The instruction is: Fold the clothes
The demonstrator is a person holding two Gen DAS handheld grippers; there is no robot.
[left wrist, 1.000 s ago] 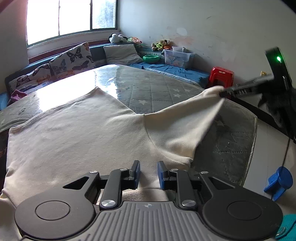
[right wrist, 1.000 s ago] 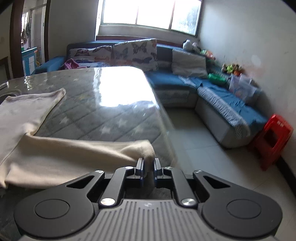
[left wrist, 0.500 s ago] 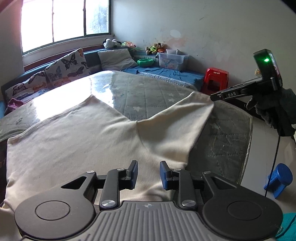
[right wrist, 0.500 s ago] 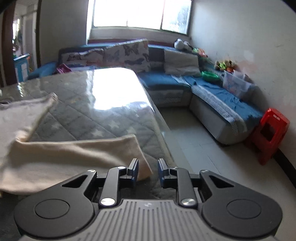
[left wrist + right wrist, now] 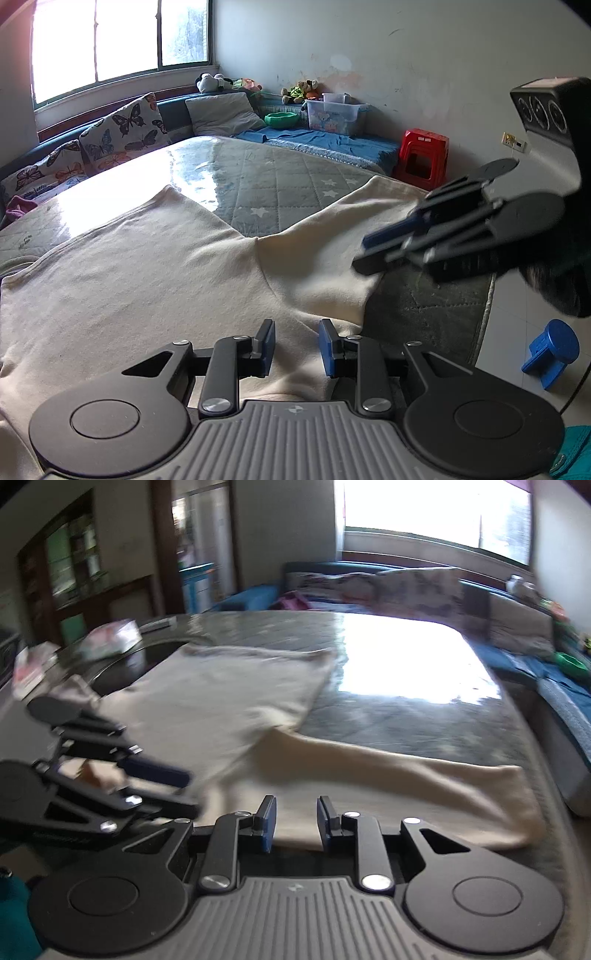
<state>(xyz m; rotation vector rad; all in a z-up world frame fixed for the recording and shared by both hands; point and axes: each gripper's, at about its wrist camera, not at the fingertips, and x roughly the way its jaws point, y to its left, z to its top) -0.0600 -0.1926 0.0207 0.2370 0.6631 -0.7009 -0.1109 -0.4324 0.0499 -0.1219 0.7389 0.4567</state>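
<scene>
A cream long-sleeved top (image 5: 147, 273) of soft, matte knit lies spread flat on a quilted grey mattress (image 5: 280, 184) stitched in diamonds with pale stars, its surface under a glossy clear cover that glares white near the window. One sleeve (image 5: 424, 782) stretches out toward the mattress's rounded edge, its cuff lying loose. The left gripper (image 5: 296, 347), black with blue pads, hovers low over the garment's body with its jaws parted and only cloth showing beneath the gap, nothing pinched. The right gripper (image 5: 293, 823) also stands with its jaws apart and empty, above the near edge of the top; in the left wrist view it (image 5: 373, 251) reaches in blurred over the sleeve. Around the mattress runs a blue sofa with butterfly-print cushions (image 5: 122, 129), a grey pillow, a green bowl (image 5: 281, 119), a clear plastic storage box (image 5: 334, 116) and plush toys. A red plastic stool (image 5: 421, 157) stands by the wall, a blue one (image 5: 550, 350) on the tiled floor.
</scene>
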